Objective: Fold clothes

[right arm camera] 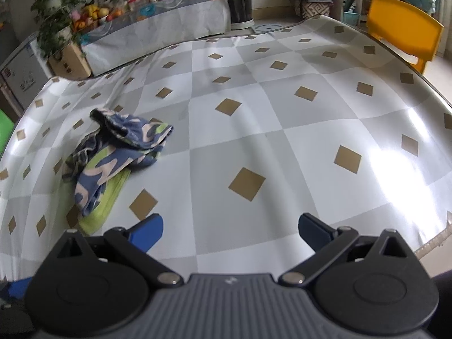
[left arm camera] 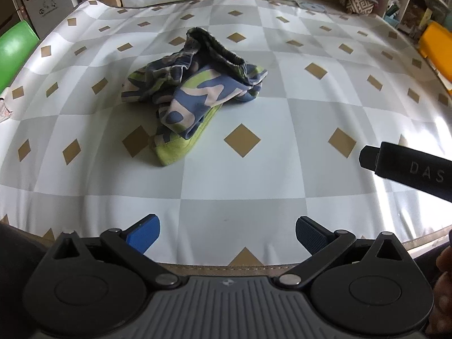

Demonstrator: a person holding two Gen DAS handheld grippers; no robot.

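Note:
A crumpled pair of patterned shorts (left arm camera: 195, 90) in blue, pink and lime green lies in a heap on the checked tablecloth (left arm camera: 254, 186), its dark elastic waistband turned up at the back. In the right wrist view the same shorts (right arm camera: 113, 158) lie to the left. My left gripper (left arm camera: 227, 236) is open over the table's near edge, well short of the shorts, nothing between its blue pads. My right gripper (right arm camera: 230, 233) is open too and holds nothing; the shorts sit ahead and left of it. One black finger of the right gripper (left arm camera: 406, 169) pokes into the left wrist view from the right.
A yellow chair (right arm camera: 404, 31) stands at the table's far right edge, something green (left arm camera: 14, 53) at the far left. Behind the table a covered bench (right arm camera: 158, 25) holds plants, fruit and bottles. A cardboard box (right arm camera: 70, 62) and a dark bin (right arm camera: 240, 0) stand nearby.

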